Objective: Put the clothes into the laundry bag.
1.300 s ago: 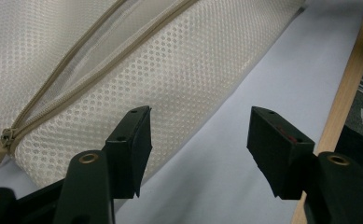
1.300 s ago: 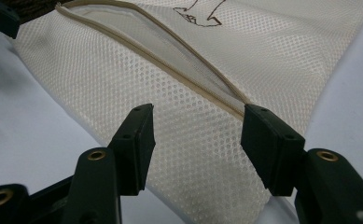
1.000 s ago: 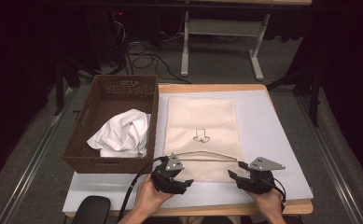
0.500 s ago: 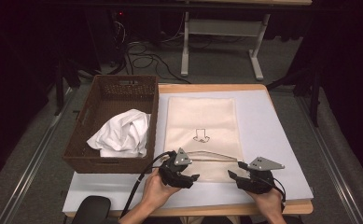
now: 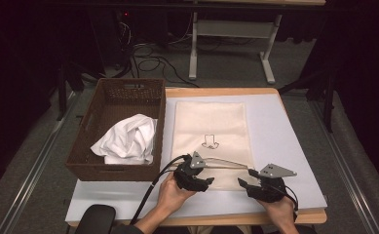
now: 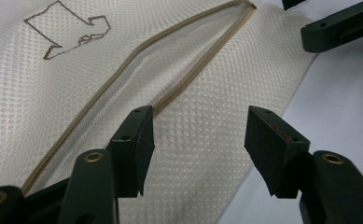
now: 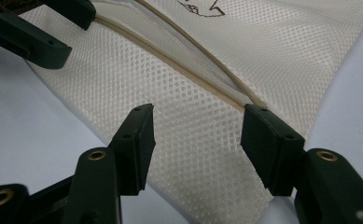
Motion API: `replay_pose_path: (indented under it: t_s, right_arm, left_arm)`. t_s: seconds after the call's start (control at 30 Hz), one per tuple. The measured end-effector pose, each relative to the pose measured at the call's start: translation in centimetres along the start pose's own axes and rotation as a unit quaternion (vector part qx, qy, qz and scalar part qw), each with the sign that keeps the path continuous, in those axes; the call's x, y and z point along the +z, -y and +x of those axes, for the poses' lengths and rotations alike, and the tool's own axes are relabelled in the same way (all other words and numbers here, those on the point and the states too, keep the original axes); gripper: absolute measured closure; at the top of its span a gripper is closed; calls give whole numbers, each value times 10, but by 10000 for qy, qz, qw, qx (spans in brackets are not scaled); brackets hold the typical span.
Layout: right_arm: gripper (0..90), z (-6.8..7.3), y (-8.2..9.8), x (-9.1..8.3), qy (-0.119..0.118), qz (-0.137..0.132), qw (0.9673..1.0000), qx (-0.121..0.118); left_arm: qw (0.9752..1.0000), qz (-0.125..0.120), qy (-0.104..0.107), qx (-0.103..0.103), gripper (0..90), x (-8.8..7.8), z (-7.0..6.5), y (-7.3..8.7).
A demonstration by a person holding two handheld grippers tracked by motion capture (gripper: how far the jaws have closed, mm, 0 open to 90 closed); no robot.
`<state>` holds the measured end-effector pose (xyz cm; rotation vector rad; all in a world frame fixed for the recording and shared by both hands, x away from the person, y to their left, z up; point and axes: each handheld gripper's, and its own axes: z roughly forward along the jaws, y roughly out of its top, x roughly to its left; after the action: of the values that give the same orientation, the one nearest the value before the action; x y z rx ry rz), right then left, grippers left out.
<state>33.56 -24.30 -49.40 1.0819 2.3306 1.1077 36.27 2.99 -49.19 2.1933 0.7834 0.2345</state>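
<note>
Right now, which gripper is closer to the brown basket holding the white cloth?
Left. The left gripper sits just past the basket's near right corner, over the mesh bag; the right gripper is farther right, at the bag's other corner.

Wicker basket (white cloth inside)

This looks like a lab or recording studio, not a home. The room is dark all round, with black walls or curtains, and only the table is lit. Its top is covered with a pale sheet, set up like a test bench. Behind it stands a white metal desk frame on grey carpet, with loose cables trailing across the floor toward a rack where a small red light glows. Metal rails run along the floor on both sides of the table.
</note>
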Motion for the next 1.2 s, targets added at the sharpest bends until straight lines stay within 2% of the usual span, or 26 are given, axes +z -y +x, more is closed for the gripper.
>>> replay_pose_path:
  t_s: [0.53,0.63,0.77,0.83,0.93,1.07,1.2]
  right_arm:
    - [451,-1,2,1,4,-48,10000,-1]
    - [456,0,2,2,-11,-41,10000,-42]
    - [459,0,2,1,-15,-71,10000,-28]
    - [458,-1,3,2,-37,-63,10000,-14]
    - [456,0,2,2,-76,-66,9999,-39]
    - [453,-1,2,2,-85,-102,9999,-20]
    - [445,-2,-1,-1,-144,-180,9996,132]
  left_arm:
    - [9997,8,-205,-104,420,21,4,5]
    - [9996,67,-255,-40,418,25,4,8]
    - [9996,4,-287,-42,418,26,4,8]
    - [9992,-117,-372,50,419,28,3,11]
    - [9989,-166,-421,149,418,28,2,14]
    - [9986,-320,-393,119,419,28,3,18]
    - [9984,-327,-441,167,420,28,1,18]
